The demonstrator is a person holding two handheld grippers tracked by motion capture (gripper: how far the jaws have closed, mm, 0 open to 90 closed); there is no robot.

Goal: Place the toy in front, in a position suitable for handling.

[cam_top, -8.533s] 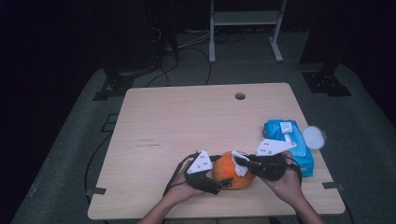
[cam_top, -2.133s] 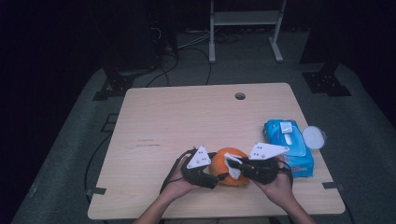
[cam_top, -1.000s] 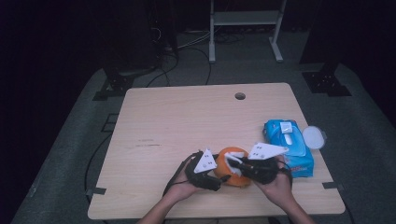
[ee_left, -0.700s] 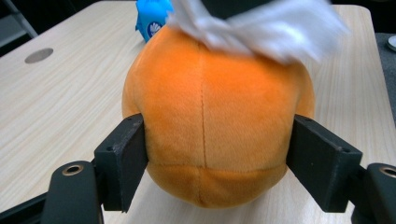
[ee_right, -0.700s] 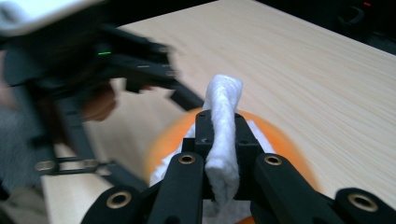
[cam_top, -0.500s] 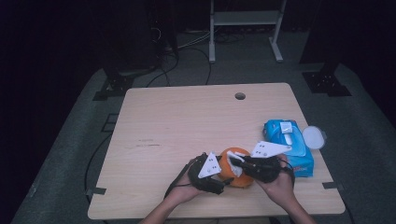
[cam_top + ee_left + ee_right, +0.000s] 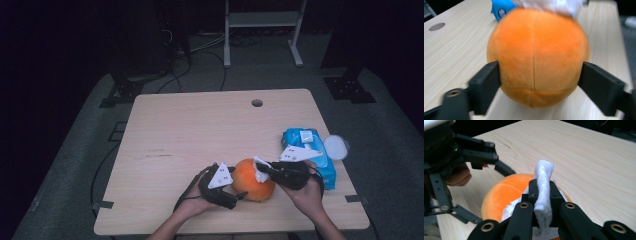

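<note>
left gripper [image 7: 239, 194] sits near the front edge of the table [image 7: 200, 130], left of centre, held in the person's left hand [image 7: 192, 205]. grey three-cornered plate on top of it, cable trailing back off the front edge. its jaws have just been opening. in the left gripper view they stand on either side of the orange plush ball [image 7: 537, 57], right against its flanks at the lower half; can't tell whether the pads press, so i read it as let go, ball between the jaws and not clamped.

the ball rests on the table just right of that gripper, near the front edge, a vertical seam facing the left gripper's camera. in the high view it lies between the two grippers [image 7: 252, 179].

a white wipe [image 7: 543, 195] lies on top of the ball. right gripper [image 7: 260, 170] comes in from the right, held in the right hand [image 7: 307, 192], jaws clamped tight on the wipe. in the right gripper view a folded strip of it stands up between the closed jaws, the rest spread over the ball's top. the left gripper [image 7: 486, 157] shows there beyond the ball, jaws apart.

further right, a blue wipes pack [image 7: 305, 145] lies near the table's right edge, touching or just behind the right hand. a round white lid [image 7: 336, 147] sits at that edge just beside the pack.
</note>
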